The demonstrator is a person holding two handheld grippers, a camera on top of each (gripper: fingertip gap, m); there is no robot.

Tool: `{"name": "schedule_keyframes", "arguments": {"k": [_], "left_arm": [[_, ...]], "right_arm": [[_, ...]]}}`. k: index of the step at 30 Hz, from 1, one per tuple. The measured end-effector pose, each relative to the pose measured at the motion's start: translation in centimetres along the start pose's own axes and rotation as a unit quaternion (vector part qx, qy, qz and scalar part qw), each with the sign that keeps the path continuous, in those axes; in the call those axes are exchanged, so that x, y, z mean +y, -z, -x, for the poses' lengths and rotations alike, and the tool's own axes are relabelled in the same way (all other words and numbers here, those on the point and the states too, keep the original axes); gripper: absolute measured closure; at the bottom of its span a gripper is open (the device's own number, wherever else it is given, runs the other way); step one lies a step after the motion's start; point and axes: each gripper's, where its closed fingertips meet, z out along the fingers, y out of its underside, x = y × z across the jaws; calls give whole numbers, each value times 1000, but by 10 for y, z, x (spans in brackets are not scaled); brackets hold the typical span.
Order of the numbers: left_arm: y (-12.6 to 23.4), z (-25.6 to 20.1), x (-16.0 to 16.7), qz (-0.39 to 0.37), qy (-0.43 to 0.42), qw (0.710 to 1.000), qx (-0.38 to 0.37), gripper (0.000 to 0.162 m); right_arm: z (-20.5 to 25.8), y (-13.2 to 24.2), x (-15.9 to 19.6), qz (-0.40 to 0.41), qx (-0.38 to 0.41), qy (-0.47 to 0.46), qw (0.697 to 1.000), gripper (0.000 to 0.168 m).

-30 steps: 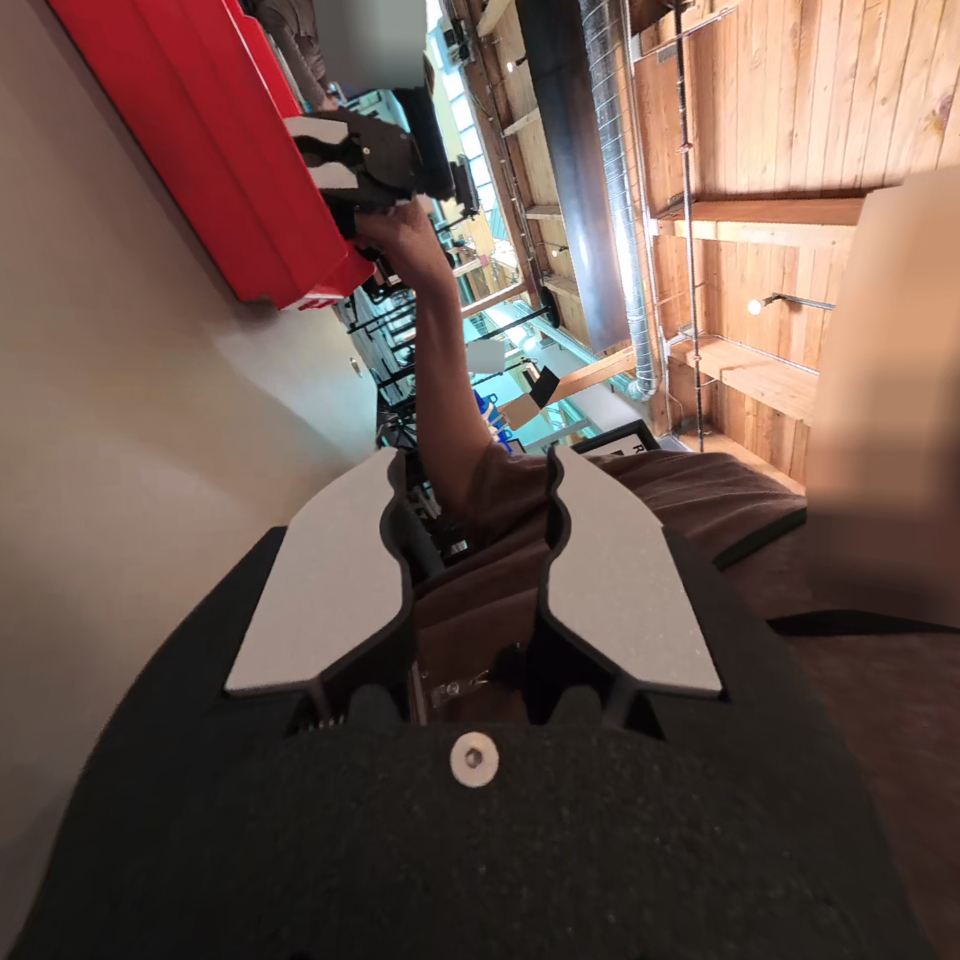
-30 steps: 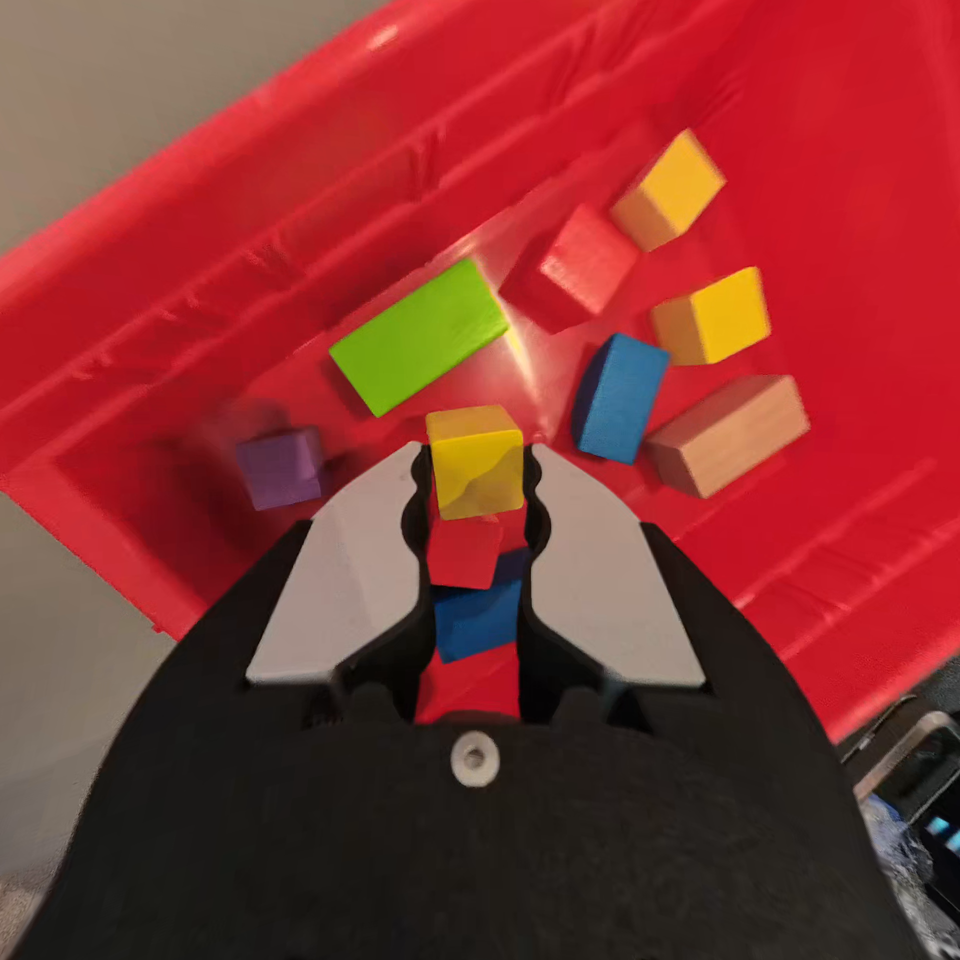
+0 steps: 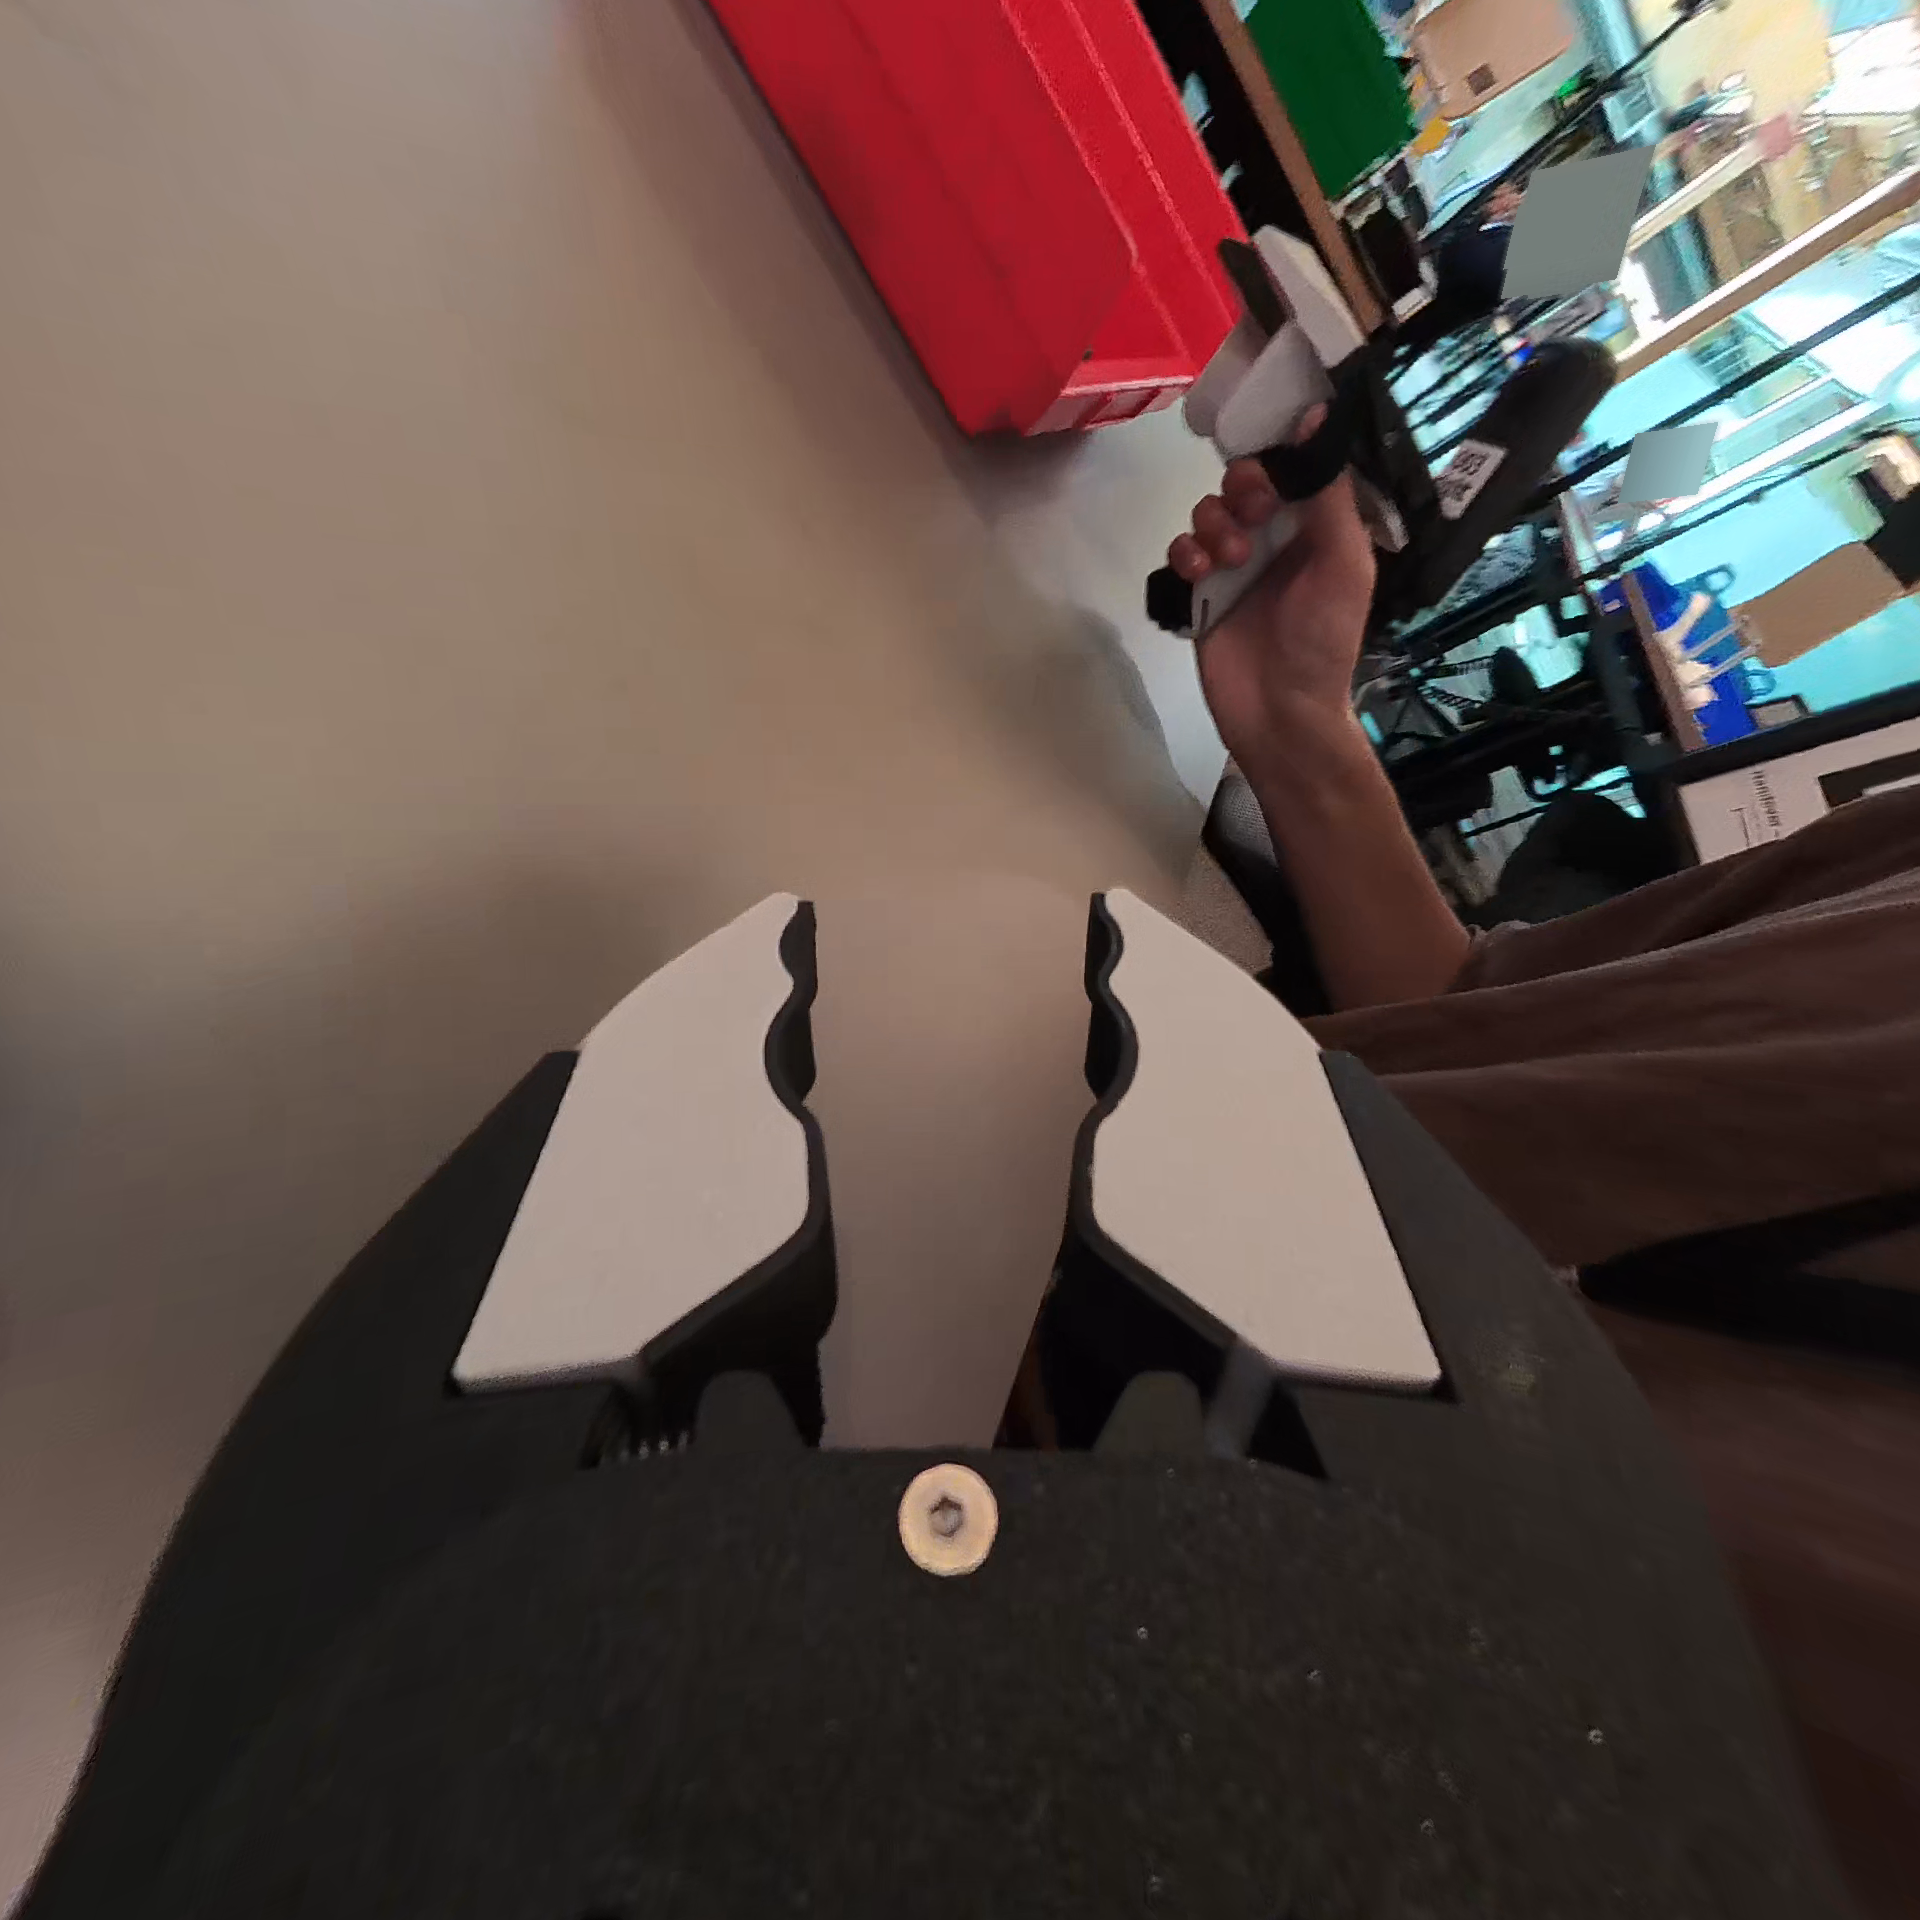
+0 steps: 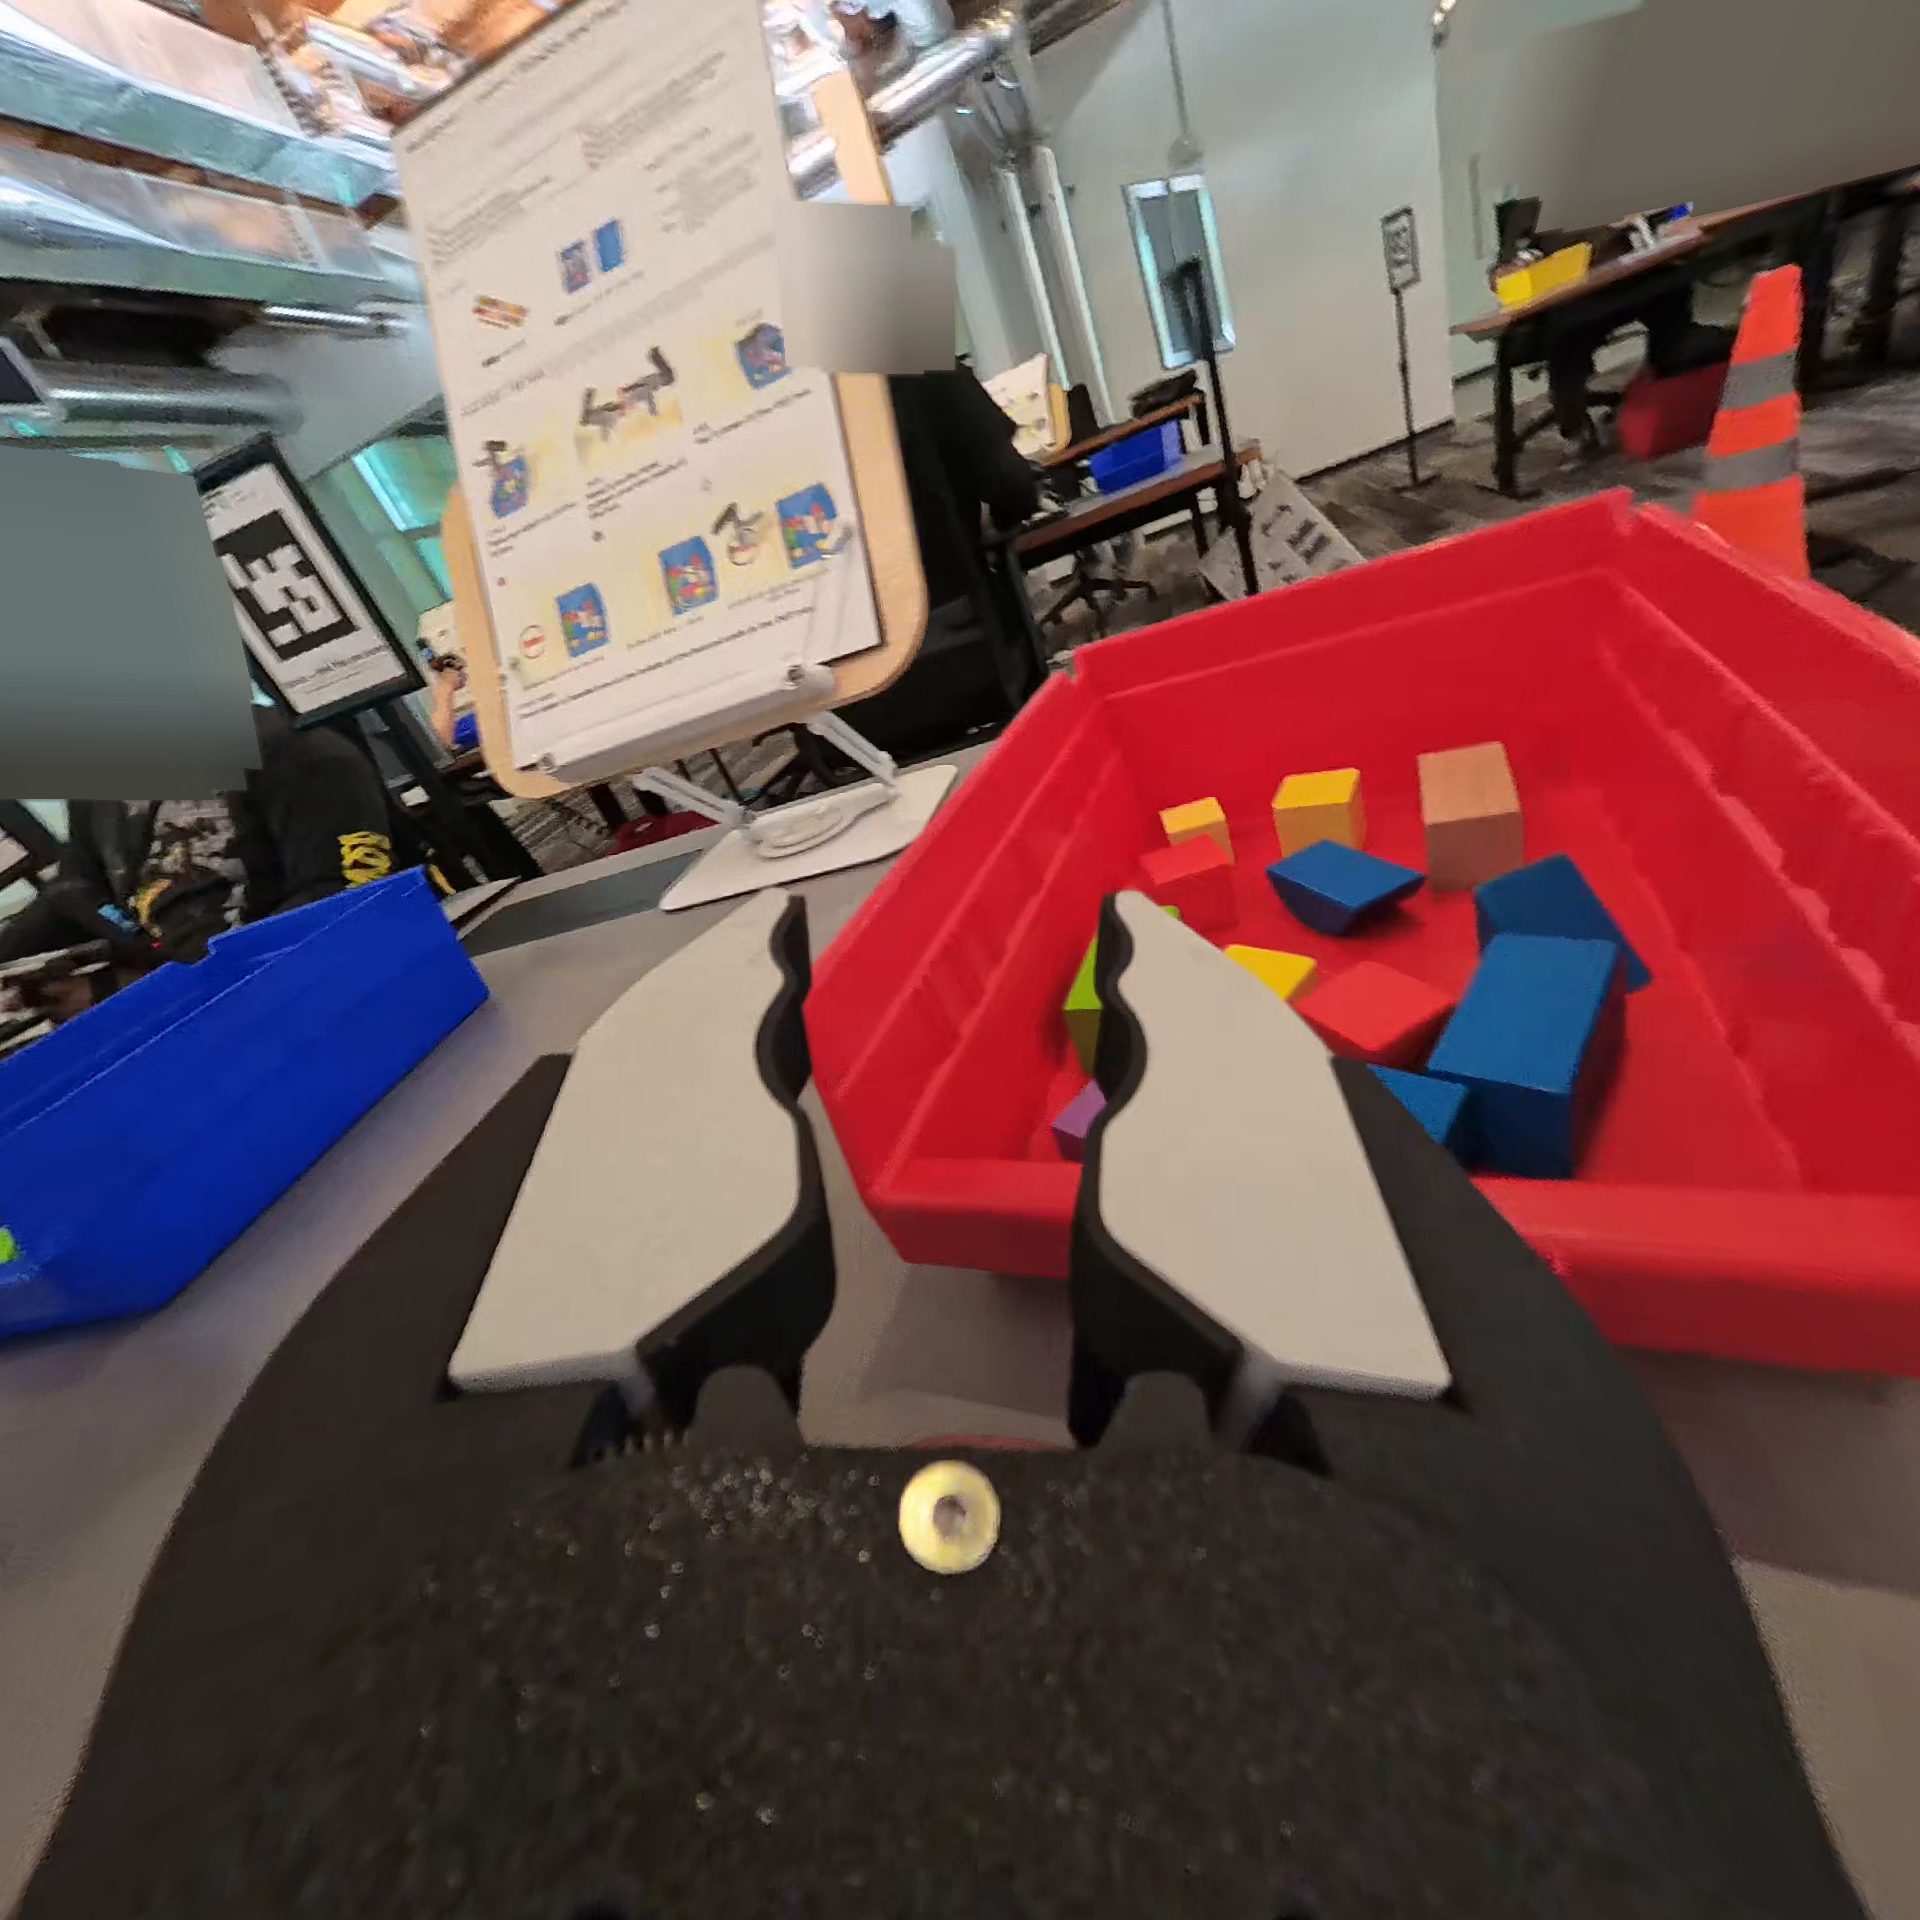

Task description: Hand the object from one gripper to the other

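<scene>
The table [image 4: 156,1455] is bare grey where both tools sit. The red bin [image 4: 966,997] sits to the right of the right tongs [image 4: 951,935], and the blue bin [image 4: 208,1081] is off to the left.

Nothing's been picked yet. All the wooden blocks, like the big blue block [image 4: 1522,1039] and the tan block [image 4: 1468,810], are loose in the red bin. Both tools are spread with nothing between the fingers, and the left tongs [image 3: 951,914] are tipped sideways over bare table, well away from the bin.

My guess at what goes wrong: the blocks are jumbled and leaning on each other, so a pinch could catch a corner and the block twists or pops out. A handoff with a shallow grip could also drop it.

There's an instruction sheet [image 4: 644,416] on a stand, plus a black-and-white marker sign [image 4: 296,582]. Not repeating any of the print.
</scene>
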Motion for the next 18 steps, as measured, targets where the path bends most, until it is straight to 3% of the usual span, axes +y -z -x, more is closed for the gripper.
{"name": "schedule_keyframes", "arguments": {"k": [4, 8, 12, 18], "left_arm": [[68, 44, -5, 47, -5, 985, -167, 104], [146, 98, -10, 129, -5, 935, -330, 105], [182, 129, -15, 230, -16, 898, -375, 100], [185, 169, -8, 350, 1, 855, -382, 88]], "right_arm": [[15, -9, 7, 27, -22, 72, 997, 116], [31, -17, 19, 52, -48, 109, 992, 116], [44, -19, 29, 74, -75, 130, 986, 116], [50, -17, 35, 88, -86, 157, 980, 117]]}}
